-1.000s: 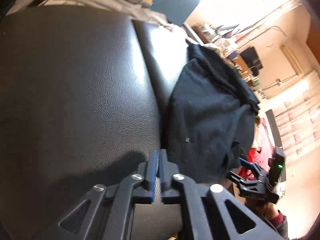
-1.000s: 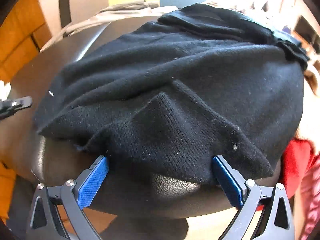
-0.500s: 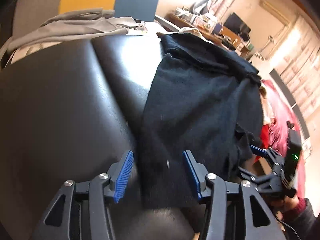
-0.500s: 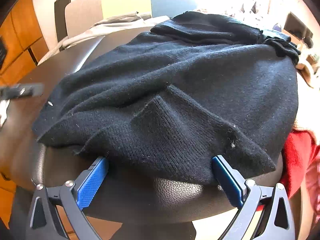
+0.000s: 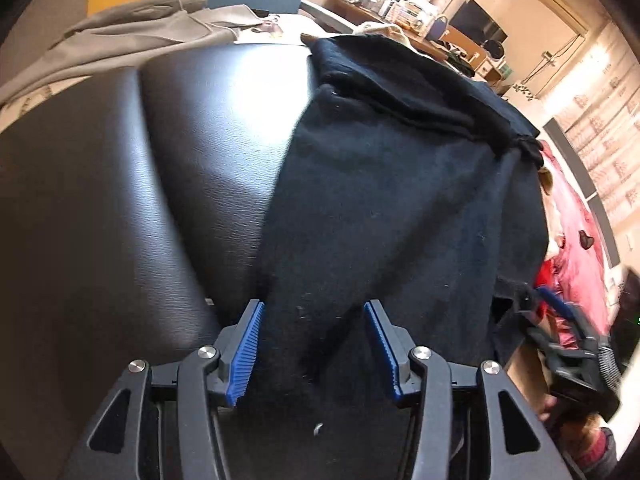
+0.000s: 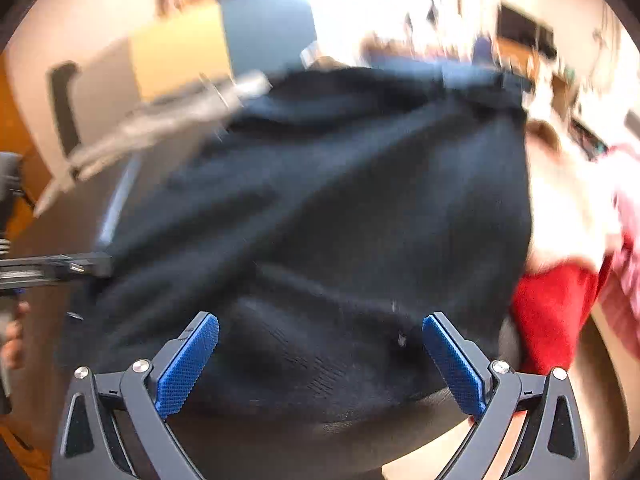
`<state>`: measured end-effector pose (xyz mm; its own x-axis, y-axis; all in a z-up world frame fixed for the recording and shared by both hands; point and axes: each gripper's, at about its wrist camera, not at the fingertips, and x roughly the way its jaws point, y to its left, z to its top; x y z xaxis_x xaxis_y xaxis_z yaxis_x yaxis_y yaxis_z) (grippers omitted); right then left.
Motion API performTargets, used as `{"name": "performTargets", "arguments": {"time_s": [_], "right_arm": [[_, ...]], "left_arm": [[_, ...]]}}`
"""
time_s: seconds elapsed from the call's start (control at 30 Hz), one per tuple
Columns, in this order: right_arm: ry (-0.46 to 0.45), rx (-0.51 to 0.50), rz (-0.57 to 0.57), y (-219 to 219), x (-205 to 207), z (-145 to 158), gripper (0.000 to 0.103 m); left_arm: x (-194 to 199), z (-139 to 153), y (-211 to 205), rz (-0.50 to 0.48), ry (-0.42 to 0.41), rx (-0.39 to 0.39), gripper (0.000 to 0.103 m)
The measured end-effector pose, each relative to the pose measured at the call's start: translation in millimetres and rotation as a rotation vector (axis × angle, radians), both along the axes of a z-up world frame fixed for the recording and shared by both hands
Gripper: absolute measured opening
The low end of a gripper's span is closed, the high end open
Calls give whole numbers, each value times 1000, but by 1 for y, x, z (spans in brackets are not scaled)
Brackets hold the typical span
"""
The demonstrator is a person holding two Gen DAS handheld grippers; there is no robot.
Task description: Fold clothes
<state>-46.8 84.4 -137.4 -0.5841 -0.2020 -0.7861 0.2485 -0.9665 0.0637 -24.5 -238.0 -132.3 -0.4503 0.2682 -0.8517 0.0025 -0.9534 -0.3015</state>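
A black knit sweater (image 5: 400, 200) lies spread over the right part of a dark leather seat (image 5: 120, 200). My left gripper (image 5: 312, 344) is open, its blue pads on either side of the sweater's near left hem. In the right wrist view, which is blurred by motion, the same sweater (image 6: 340, 208) fills the middle. My right gripper (image 6: 320, 360) is open wide around the near hem, with the cloth between its pads. The right gripper (image 5: 568, 344) also shows at the sweater's right edge in the left wrist view.
A grey garment (image 5: 140, 36) lies at the seat's far edge. Red and pink clothes (image 5: 568, 240) are piled to the right of the sweater, with the red cloth (image 6: 556, 312) close to my right gripper. A cluttered desk (image 5: 440, 28) stands behind.
My left gripper opened and moved right, from the bare seat to the sweater's near left hem. The right gripper stayed open and pushed forward over the hem, blurring its view.
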Motion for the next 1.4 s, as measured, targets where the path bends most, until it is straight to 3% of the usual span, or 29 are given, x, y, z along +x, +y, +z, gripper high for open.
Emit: {"name": "performTargets", "arguments": {"time_s": [0.07, 0.17, 0.3, 0.33, 0.37, 0.47, 0.5, 0.57, 0.67, 0.73, 1.03, 1.27, 1.4], "right_arm": [[-44, 22, -10, -5, -7, -17, 103], [-9, 47, -10, -10, -3, -20, 103], [13, 43, -15, -11, 0, -23, 103], [16, 43, -14, -11, 0, -23, 103], [15, 44, -14, -11, 0, -23, 103], [14, 48, -12, -11, 0, -24, 103], [13, 50, -12, -11, 0, -24, 103], [12, 52, -11, -10, -1, -24, 103], [11, 56, -9, -10, -1, -25, 103], [7, 60, -7, -10, -2, -25, 103], [-51, 72, 90, -25, -11, -20, 103], [-43, 86, 221, -63, 3, -19, 103], [-93, 98, 287, -69, 3, -16, 103]], "left_arm": [[-3, -3, 3, -4, -12, 2, 52], [-6, -7, 8, -11, -29, 3, 54], [-11, -8, 6, -2, -67, 61, 68], [-12, -8, 4, 7, -75, 79, 68], [-13, -8, 2, 22, -84, 87, 63], [-6, -8, -7, 104, -93, 34, 12], [-2, -9, -13, 119, -85, 74, 9], [7, -11, -20, 149, -72, 128, 8], [20, -11, -16, 160, -42, 117, 8], [28, -12, -15, 172, -26, 160, 8], [82, 6, -36, 289, 84, 167, 5], [144, 2, -76, 389, 52, 146, 4], [176, 1, -96, 466, 46, 181, 8]]}}
